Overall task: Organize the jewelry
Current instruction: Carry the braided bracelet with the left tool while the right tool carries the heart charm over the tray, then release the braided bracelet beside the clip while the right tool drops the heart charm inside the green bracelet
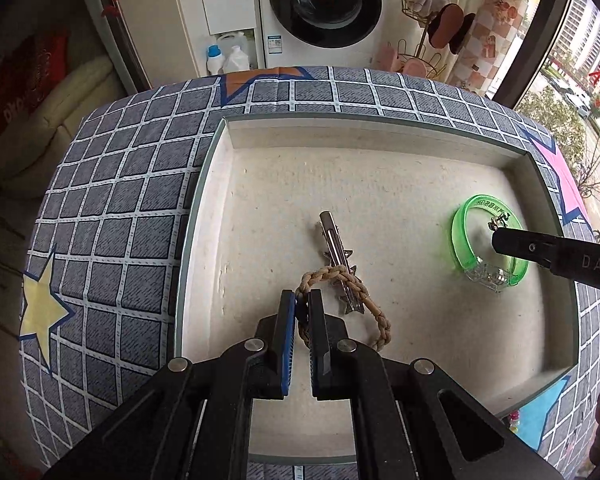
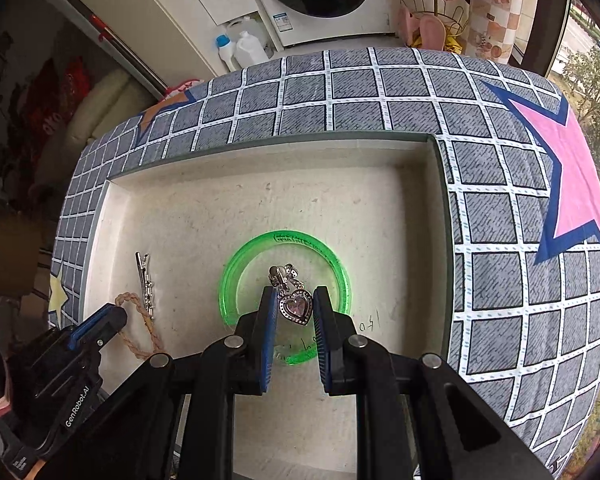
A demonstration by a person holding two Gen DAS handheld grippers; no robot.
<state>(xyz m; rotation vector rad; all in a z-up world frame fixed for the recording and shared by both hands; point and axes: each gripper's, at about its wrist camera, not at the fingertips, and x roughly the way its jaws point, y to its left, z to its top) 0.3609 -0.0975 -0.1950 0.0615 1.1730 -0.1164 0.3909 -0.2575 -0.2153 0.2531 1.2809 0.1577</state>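
Note:
A shallow white tray [image 1: 380,176] [image 2: 220,208] sits on a checked cloth. My left gripper [image 1: 302,300] [image 2: 116,316] is shut on one end of a tan braided bracelet [image 1: 374,318] [image 2: 134,300]. The rest of the braid trails on the tray floor and crosses a silver star hair clip [image 1: 334,240] [image 2: 143,272]. My right gripper [image 2: 296,300] [image 1: 496,240] is shut on a silver heart pendant [image 2: 297,306] with a pink stone. It hangs just over the middle of a clear green bangle [image 2: 240,272] [image 1: 460,224] lying flat at the tray's right side.
The grey checked cloth [image 1: 132,208] [image 2: 500,220] with coloured stars surrounds the tray. Beyond the far edge stand a washing machine [image 1: 324,4], plastic bottles [image 1: 228,56] and a gold wire rack [image 1: 424,44]. A window [image 1: 572,80] is at the right.

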